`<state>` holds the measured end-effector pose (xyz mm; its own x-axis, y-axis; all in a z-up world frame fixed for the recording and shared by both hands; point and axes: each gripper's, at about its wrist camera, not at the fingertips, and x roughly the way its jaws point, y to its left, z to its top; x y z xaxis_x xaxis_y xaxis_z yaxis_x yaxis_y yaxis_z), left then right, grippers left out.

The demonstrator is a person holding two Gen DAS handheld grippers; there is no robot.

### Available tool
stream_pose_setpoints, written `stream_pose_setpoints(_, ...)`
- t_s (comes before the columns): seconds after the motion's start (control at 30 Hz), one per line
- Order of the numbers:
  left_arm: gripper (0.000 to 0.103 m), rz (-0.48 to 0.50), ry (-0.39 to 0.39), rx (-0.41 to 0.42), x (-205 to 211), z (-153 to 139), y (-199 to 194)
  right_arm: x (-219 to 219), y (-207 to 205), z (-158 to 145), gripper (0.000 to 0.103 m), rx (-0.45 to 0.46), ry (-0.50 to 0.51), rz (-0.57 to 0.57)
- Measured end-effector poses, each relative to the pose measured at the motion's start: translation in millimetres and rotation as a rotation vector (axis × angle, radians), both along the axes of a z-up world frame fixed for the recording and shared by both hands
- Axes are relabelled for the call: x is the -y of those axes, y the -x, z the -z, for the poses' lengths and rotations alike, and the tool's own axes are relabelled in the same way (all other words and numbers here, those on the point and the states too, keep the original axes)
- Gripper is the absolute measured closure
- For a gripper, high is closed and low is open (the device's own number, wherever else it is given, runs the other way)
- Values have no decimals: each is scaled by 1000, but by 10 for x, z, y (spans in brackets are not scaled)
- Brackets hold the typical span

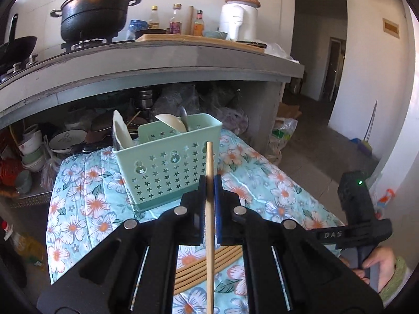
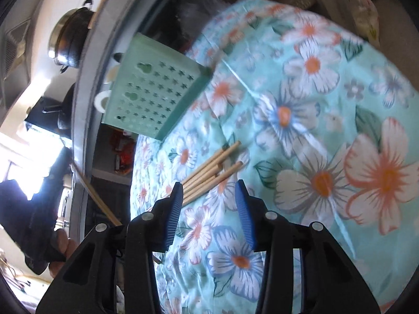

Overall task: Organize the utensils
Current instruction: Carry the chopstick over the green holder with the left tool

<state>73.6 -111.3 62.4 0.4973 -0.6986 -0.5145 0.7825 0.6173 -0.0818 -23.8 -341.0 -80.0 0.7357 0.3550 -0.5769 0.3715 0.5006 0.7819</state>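
Left gripper [image 1: 209, 183]: nearest in the left wrist view, its fingers [image 1: 218, 204] clamped on a single wooden chopstick [image 1: 209, 209] that stands nearly upright between the pads, its top end in front of the green basket.
Right gripper [image 2: 209, 196]: nearest in the right wrist view, its blue fingers [image 2: 244, 209] partly apart with nothing between them, hovering over the cloth on the near side of the basket; the bundle's near ends lie by the left pad.
Hand [image 1: 377, 264]: seen at the lower right edge of the left wrist view, wrapped around the handle of the other gripper, a green sleeve at the wrist.
Chopstick bundle [image 2: 209, 172]: several loose wooden chopsticks lying side by side on the cloth, in front of the basket and apart from it.
Floral cloth [image 2: 314, 130]: light blue with white and orange flowers, spread under the basket and the chopsticks.
Green basket [image 1: 167, 164]: a pale green plastic utensil holder with star-shaped holes, standing on the cloth; white spoons [image 1: 172, 124] stick up from its compartments.
Counter [image 1: 157, 60]: a grey slab behind and above the basket.
Black pot [image 1: 94, 18]: on the stove on the counter, left of the basket.
Bottles [image 1: 175, 19]: on the counter behind the basket.
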Motion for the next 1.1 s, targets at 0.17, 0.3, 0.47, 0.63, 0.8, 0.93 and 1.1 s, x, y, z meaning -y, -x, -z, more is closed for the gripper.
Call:
stream_pose_setpoints(0.17,98,-16,17,-17,-69,-13,-27,25,-102,151,69,-25,-48,40)
stream_pose_setpoints(0.3,98,-33,34,-27,-127,0,-52,96,-110,256,79,-27,-100,92)
stream_pose_setpoints(0.47,98,-43,42,-50,-144,29,-101,105,-80,296,88,-15,-127,126)
stream_pose_setpoints(0.63,98,-48,40,-54,-142,39,-112,113,84,209,91,55,-141,140)
stream_pose_setpoints(0.8,98,-57,41,-57,-152,41,-124,102,235,-69,94,146,-110,142)
stream_pose_setpoints(0.93,98,-58,42,-53,-158,24,-114,104,317,-394,97,236,-55,136)
stream_pose_setpoints(1.1,98,-60,60,-44,-207,-61,-93,139,449,-821,98,344,20,132)
